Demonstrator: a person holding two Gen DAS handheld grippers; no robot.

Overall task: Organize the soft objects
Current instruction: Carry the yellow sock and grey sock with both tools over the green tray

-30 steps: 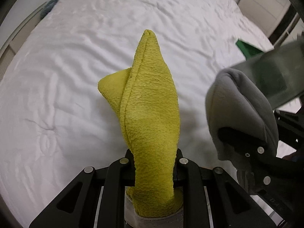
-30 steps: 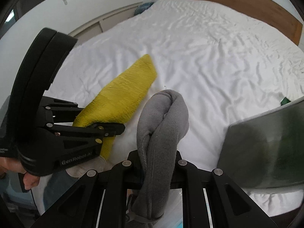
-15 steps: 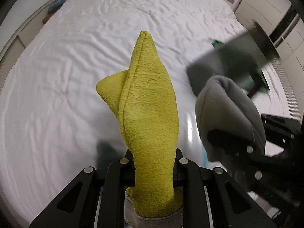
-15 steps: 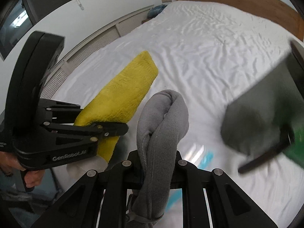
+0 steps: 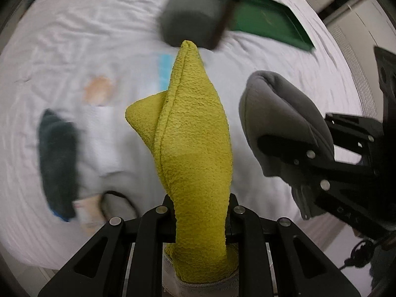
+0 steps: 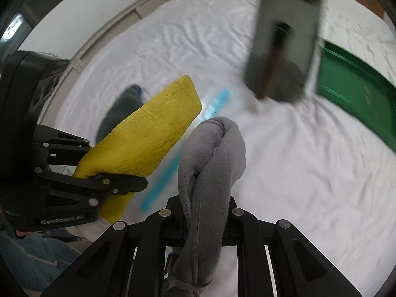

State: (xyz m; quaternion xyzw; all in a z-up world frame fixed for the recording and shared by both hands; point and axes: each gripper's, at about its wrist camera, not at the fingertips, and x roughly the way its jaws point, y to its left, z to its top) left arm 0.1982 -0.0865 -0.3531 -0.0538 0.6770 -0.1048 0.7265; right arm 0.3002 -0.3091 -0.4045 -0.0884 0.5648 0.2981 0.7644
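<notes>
Both grippers have swept across the white bed (image 5: pixel 74 24): a blurred grey bin (image 6: pixel 284 49) and green tray (image 6: pixel 354 91) now sit far closer, and a dark cloth (image 5: pixel 57 163) and light blue strip (image 6: pixel 160 178) have come into view below

Wide stretches of white bed (image 6: pixel 309 173) are lying open below and to the right. A grey bin (image 6: pixel 287 49) and green tray (image 6: pixel 354 94) are blocking the far side; a dark cloth (image 5: pixel 58 163) is occupying the left.
</notes>
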